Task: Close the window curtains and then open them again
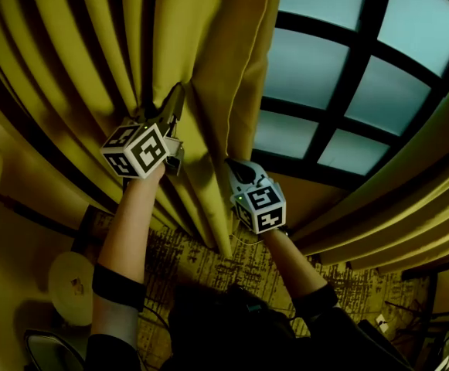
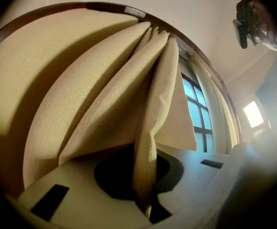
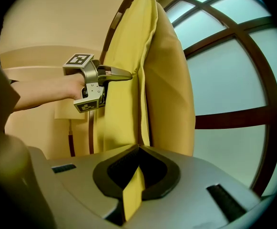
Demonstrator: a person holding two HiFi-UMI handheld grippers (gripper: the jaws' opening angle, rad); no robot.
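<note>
**Both grippers clamped on one curtain panel at the window**

The yellow curtain (image 1: 209, 60) hangs gathered in deep folds over the left part of the window (image 1: 348, 68). The window's dark-framed panes stand uncovered to the right.

The left gripper (image 1: 177, 93) is clenched on a fold at the curtain's free edge. Its own view shows the cloth pinched between the closed jaws and rising in pleats toward the dark rail (image 2: 105, 6).

The right gripper (image 1: 236, 165) is clenched on the same curtain, nearer the glass. In its own view a narrow strip of yellow cloth is nipped between the meeting jaws. That view also shows the left gripper holding higher up on the curtain's far side, with a bare forearm (image 3: 43, 92) behind it.

A second bank of folds (image 1: 409, 207) hangs at the right side of the window. A patterned rug (image 1: 201, 257) lies on the floor below the hands.
</note>
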